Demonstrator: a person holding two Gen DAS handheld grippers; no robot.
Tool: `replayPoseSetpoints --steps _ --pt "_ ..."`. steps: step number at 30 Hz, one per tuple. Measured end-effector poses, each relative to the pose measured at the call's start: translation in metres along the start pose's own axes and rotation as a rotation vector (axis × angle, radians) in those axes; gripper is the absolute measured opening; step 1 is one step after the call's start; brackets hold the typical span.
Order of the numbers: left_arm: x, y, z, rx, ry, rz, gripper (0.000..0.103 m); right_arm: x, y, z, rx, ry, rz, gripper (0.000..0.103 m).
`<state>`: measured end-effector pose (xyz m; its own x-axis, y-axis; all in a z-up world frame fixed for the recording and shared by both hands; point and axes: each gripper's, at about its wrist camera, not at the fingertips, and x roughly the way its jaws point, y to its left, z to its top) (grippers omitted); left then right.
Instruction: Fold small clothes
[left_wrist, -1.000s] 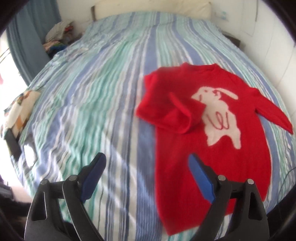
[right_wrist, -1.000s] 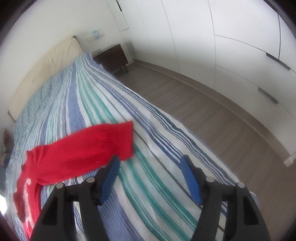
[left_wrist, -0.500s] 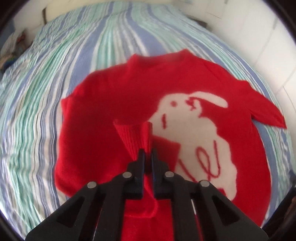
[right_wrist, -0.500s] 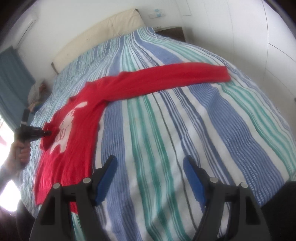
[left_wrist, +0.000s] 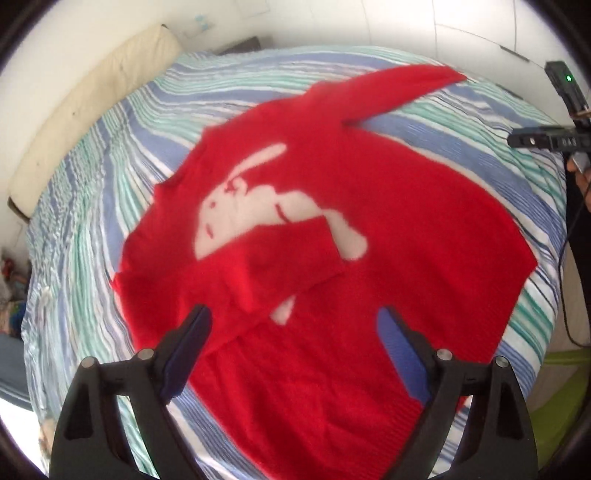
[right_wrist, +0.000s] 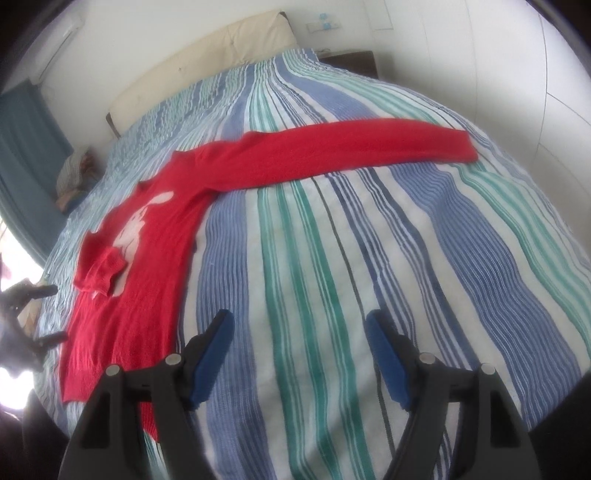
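Note:
A small red sweater (left_wrist: 388, 236) with a white rabbit on its chest lies flat on the striped bed. One sleeve (left_wrist: 266, 269) is folded over the chest and covers part of the rabbit. The other sleeve (right_wrist: 351, 151) lies stretched straight out across the bed. My left gripper (left_wrist: 295, 339) is open and empty just above the sweater's lower body. My right gripper (right_wrist: 299, 347) is open and empty over bare bedcover, to the right of the sweater (right_wrist: 147, 243). The left gripper also shows at the left edge of the right wrist view (right_wrist: 33, 314).
The bed (right_wrist: 369, 258) has a blue, green and white striped cover and a cream headboard (right_wrist: 207, 55). A dark nightstand (right_wrist: 351, 61) stands by the far wall. A blue curtain (right_wrist: 26, 158) hangs at the left. White wardrobe doors (right_wrist: 535, 74) line the right.
My left gripper was shut on the sleeve cuff over the chest half a second ago; it has let go, opened and drawn back. My right gripper stays open and has shifted slightly.

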<state>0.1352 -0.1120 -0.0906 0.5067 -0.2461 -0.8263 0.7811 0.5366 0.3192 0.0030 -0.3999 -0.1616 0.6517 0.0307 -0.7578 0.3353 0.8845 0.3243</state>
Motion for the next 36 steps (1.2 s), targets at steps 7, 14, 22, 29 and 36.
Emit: replayPoseSetpoints --steps 7,14,22,29,36 --pt "0.074 -0.007 0.043 -0.022 0.17 -0.088 0.093 0.0 0.008 -0.002 -0.027 0.0 0.0 0.073" --pt "0.083 0.052 0.021 -0.375 0.205 -0.192 0.008 -0.006 0.013 -0.003 -0.057 -0.025 -0.003 0.073" --pt "-0.033 0.261 -0.123 -1.052 0.009 0.135 0.008 -0.007 0.008 -0.001 -0.028 -0.033 -0.002 0.073" --pt "-0.033 0.329 -0.264 -1.368 0.208 0.478 0.007 -0.003 0.013 -0.003 -0.055 -0.026 -0.027 0.073" --pt "0.001 0.313 -0.292 -1.358 0.307 0.476 0.007 0.005 0.023 -0.007 -0.101 -0.004 -0.051 0.073"
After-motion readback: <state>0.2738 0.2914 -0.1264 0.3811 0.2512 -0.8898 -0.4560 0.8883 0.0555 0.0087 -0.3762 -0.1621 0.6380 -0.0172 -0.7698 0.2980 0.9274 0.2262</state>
